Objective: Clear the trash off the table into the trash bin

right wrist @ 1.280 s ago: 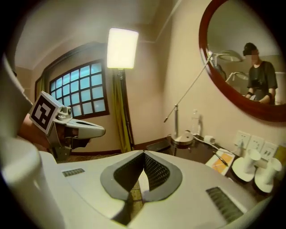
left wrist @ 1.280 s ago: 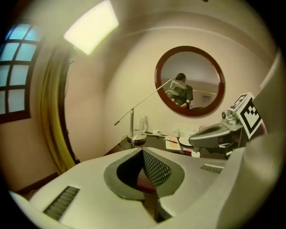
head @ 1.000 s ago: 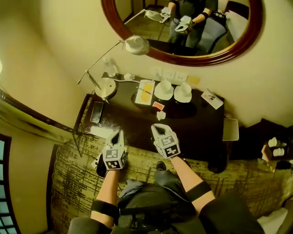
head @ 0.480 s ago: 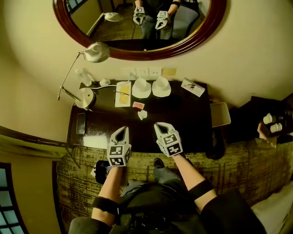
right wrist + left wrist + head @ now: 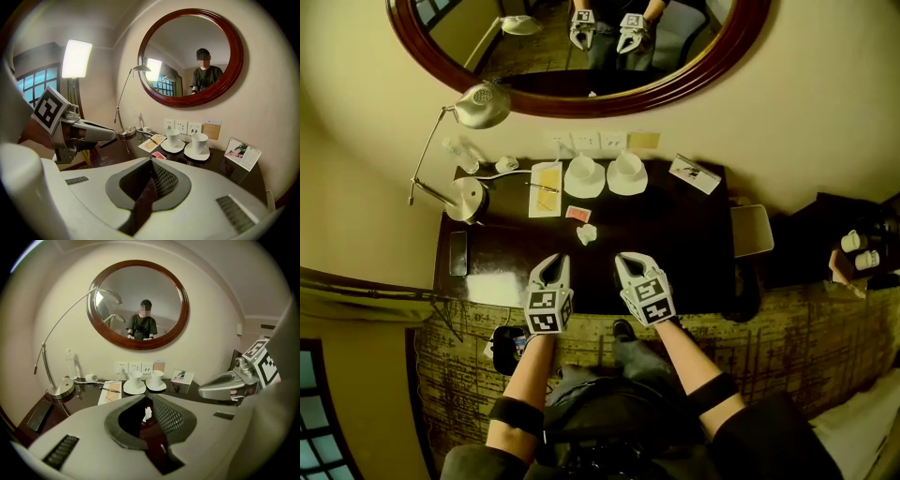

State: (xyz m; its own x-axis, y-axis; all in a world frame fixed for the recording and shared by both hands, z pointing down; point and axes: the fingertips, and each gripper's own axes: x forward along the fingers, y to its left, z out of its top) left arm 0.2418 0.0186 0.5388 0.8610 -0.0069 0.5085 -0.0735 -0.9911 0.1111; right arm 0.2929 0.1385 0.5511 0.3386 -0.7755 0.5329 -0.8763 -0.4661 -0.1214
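1. I'm seeing the left gripper (image 5: 552,266) and right gripper (image 5: 628,263) wearing pale grey shells, each carrying a black-and-white marker cube (image 5: 546,312).
2. I'm seeing black bands (image 5: 515,413) wrapping both forearms.

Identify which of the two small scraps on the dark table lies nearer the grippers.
The crumpled white paper: a loose wad lying in front of the flat red packet, which sits farther back.
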